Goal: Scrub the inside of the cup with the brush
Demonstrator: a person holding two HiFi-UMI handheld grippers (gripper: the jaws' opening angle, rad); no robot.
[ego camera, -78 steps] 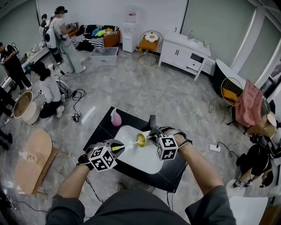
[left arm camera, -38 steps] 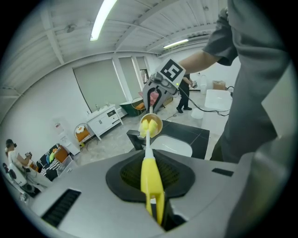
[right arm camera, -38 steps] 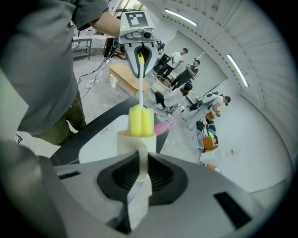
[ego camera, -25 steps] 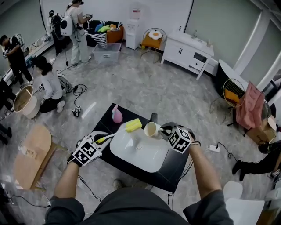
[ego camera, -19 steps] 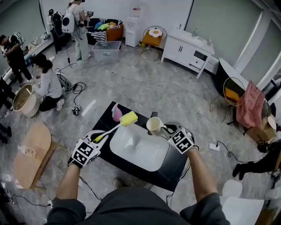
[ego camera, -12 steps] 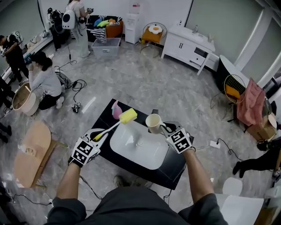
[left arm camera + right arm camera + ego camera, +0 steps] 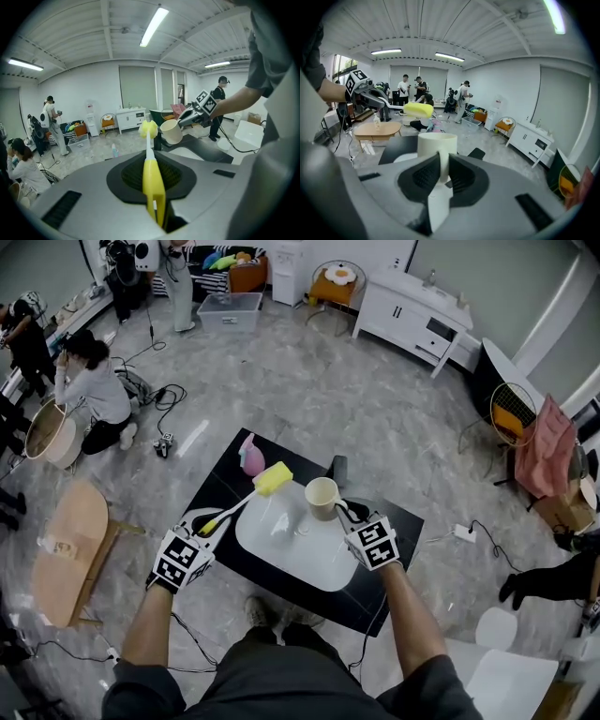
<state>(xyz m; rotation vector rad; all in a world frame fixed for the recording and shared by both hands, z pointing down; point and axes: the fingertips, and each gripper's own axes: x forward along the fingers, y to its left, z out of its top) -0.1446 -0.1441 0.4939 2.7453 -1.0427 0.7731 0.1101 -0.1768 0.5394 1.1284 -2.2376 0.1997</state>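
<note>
**Brush and cup held apart over the basin**

The left claw (image 7: 202, 529) is clenched on the yellow handle of the brush (image 7: 240, 504). The thin stem runs forward from its jaws to a yellow sponge head well out ahead of the claw. The right claw (image 7: 345, 513) is clamped on the handle of the cream cup (image 7: 322, 498), which sits just beyond its jaws, roughly upright with its mouth facing up. Seen from the right claw, the brush head hangs ahead and to the left, near the cup's rim but apart from it and outside the cup. A white basin (image 7: 309, 573) lies below and between the two claws, set in a black table (image 7: 398, 526). A pink bottle (image 7: 250, 457) stands on the table just past the brush head, farther from the left claw.
</note>
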